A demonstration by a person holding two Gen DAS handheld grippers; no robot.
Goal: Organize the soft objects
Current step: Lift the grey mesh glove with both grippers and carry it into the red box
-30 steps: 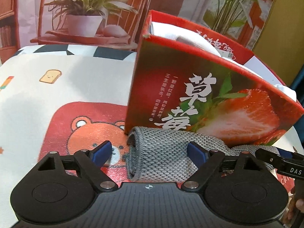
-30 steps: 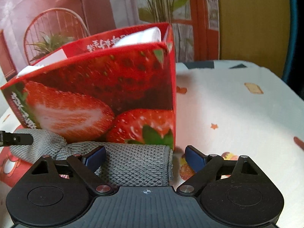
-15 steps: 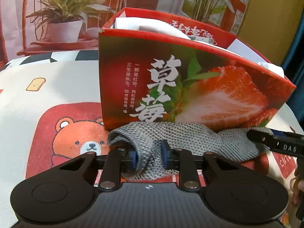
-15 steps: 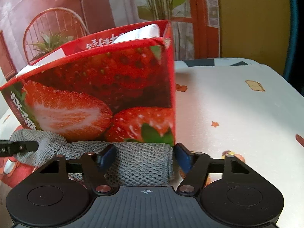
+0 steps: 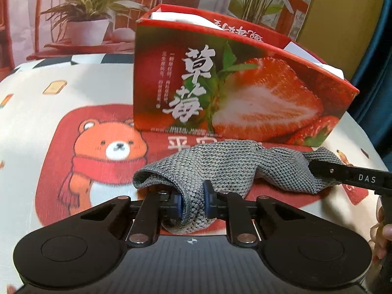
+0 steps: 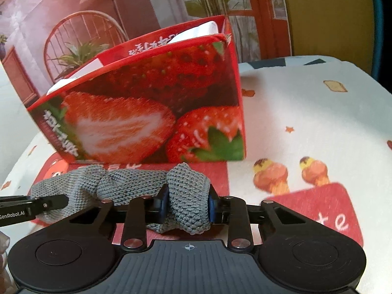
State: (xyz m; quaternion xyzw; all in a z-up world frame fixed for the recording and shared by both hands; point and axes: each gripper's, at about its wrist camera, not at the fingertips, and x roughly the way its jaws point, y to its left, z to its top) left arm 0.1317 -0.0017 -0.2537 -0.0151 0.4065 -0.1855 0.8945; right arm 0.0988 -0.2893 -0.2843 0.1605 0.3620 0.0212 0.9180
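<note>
A grey knitted cloth lies low in the frame on the printed tablecloth, just in front of the strawberry box. The left gripper is closing on 1 bunched end, and the right gripper is closing on the other, cloth between both pairs of pads. It looks light, limp and stretchy; it will likely sag between the 2 holds, so gripping folded bulk at each end suits it.

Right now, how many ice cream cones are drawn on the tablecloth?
2. One ice cream cone lies just right of the red box; the other cone sits beside it, further right. More may be hidden under the box or outside the picture.
</note>
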